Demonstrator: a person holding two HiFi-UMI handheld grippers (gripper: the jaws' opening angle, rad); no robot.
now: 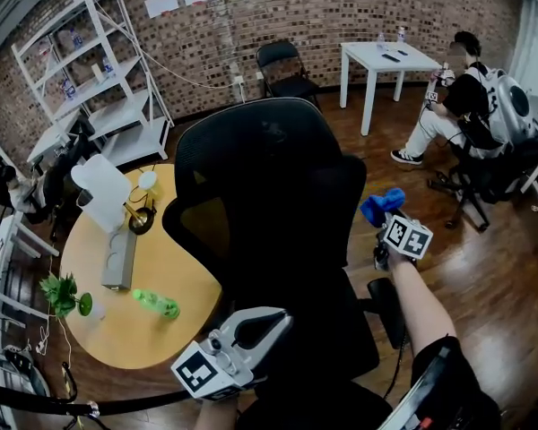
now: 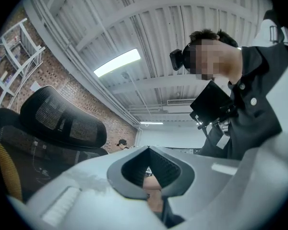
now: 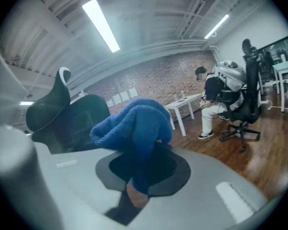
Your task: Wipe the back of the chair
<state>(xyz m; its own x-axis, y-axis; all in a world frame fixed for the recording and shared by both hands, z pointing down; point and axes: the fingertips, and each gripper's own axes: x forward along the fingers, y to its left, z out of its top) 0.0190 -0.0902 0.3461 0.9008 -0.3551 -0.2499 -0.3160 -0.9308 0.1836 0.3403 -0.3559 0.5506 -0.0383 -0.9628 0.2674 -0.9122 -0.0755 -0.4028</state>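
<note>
Black chair [image 1: 251, 177] stands at the round counter's [image 1: 108, 321] right edge. Right hand-held gripper [image 1: 383, 227] is clamped on a blue cloth [image 1: 382, 206], just beside the backrest's right edge. Left hand-held gripper [image 1: 271, 322] has its jaws closed and empty, low near the chair.

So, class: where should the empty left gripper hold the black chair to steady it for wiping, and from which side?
Likely the black chair by its left backrest rim, from the left: that narrow frame edge lies nearest the left gripper and clear of the right gripper holding the blue cloth.
</note>
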